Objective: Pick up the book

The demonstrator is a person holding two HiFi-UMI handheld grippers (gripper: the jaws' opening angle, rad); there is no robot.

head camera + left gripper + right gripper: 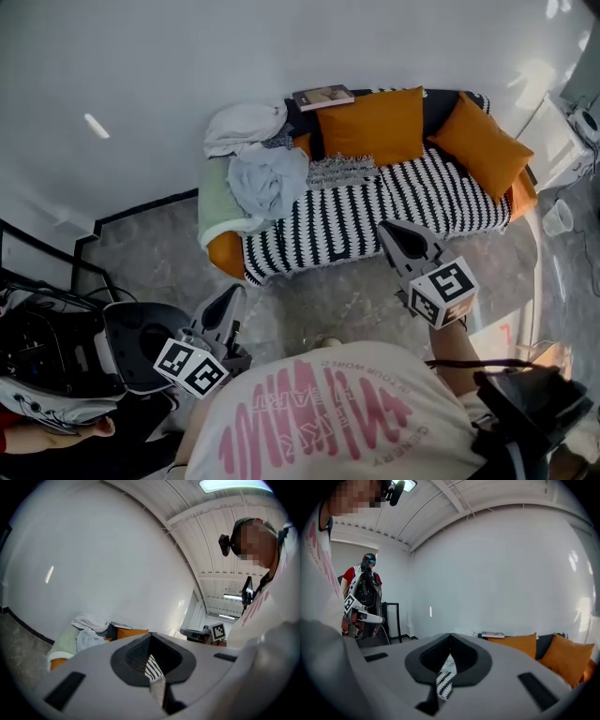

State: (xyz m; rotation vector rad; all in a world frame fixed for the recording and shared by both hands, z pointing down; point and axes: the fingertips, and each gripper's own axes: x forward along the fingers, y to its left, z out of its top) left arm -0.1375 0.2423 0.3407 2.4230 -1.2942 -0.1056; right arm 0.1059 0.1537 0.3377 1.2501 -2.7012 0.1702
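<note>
Both grippers, the left gripper (232, 294) and the right gripper (388, 232), have jaws together on nothing and hang short of the sofa (356, 220), probably because the book (323, 97) lies beyond reach atop the sofa's backrest.

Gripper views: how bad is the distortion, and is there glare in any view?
Left gripper view: heavy fisheye, dark corners, ceiling lamp blown out. Right gripper view: same fisheye, faint glare on the wall. Head view: mild bending, even light, book clearly visible.
</note>
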